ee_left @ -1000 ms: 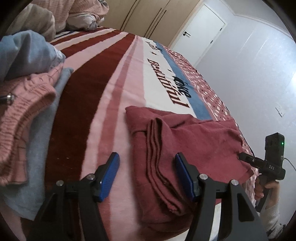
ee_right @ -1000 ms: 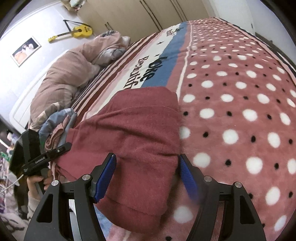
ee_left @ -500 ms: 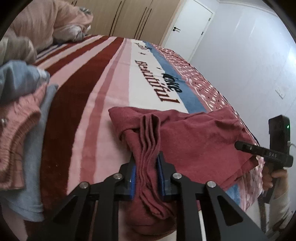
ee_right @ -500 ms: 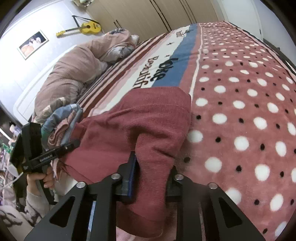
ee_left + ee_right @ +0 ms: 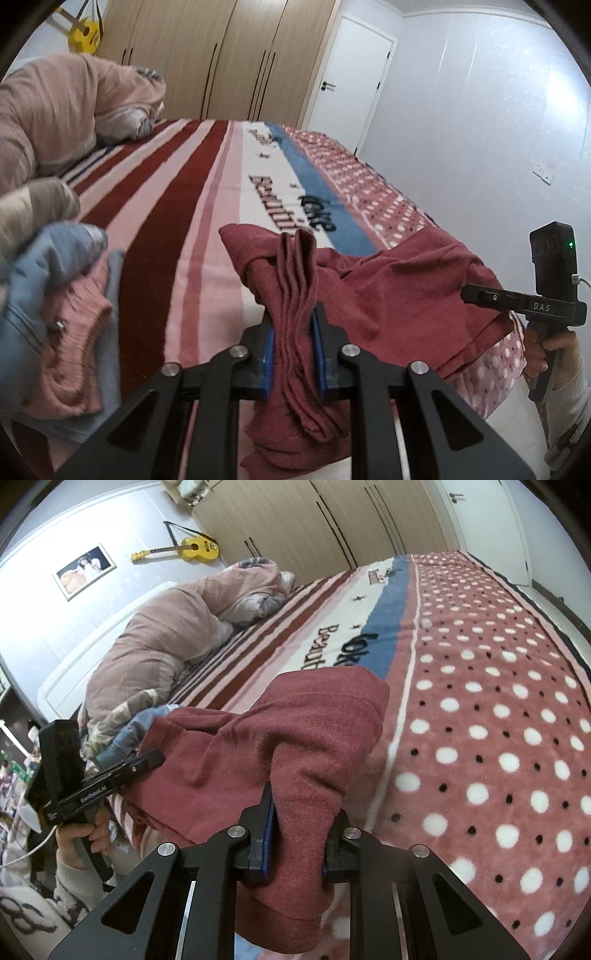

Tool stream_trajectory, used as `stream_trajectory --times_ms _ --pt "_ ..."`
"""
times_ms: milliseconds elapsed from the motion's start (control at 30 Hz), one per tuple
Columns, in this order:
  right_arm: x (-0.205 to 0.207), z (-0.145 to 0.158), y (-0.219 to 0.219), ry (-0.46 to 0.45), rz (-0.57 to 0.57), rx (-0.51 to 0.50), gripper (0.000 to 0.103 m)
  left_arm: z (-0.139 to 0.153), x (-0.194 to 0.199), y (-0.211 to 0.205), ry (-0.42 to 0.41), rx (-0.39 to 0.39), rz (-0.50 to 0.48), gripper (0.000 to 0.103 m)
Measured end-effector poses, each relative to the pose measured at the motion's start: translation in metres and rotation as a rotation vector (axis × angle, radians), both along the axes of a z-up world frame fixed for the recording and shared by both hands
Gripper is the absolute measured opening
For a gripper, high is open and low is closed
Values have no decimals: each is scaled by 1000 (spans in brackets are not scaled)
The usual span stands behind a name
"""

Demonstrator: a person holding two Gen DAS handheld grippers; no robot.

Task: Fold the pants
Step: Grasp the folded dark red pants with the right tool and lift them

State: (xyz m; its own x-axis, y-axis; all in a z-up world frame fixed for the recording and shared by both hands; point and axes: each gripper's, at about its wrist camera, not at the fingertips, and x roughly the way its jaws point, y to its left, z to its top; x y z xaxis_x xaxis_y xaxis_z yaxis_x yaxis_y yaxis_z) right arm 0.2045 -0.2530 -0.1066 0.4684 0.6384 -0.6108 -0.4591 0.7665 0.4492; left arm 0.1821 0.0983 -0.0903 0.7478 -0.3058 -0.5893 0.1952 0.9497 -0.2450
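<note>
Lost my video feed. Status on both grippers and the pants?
Left gripper shut on the maroon pants. Right gripper shut on them too. Near edge lifted off the blanket. Clothes pile to the left, clear.

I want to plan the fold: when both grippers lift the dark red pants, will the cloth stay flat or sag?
The dark red pants will probably sag: they already bunch between the left gripper pads. Cloth hanging below the right gripper suggests floppiness. The thick knit looks unlikely to slip.
</note>
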Motion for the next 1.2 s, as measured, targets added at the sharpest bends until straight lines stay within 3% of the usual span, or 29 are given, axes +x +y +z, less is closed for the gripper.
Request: stream_trajectory --times_ms 567,867,1200 --pt "-25 67 58 -89 4 13 12 69 -34 53 -157 77 -10 14" --pt "-28 89 124 -115 56 -3 12 91 -59 115 -221 96 35 14" --pt "-22 107 217 -130 153 25 12 111 -80 213 -248 75 118 14"
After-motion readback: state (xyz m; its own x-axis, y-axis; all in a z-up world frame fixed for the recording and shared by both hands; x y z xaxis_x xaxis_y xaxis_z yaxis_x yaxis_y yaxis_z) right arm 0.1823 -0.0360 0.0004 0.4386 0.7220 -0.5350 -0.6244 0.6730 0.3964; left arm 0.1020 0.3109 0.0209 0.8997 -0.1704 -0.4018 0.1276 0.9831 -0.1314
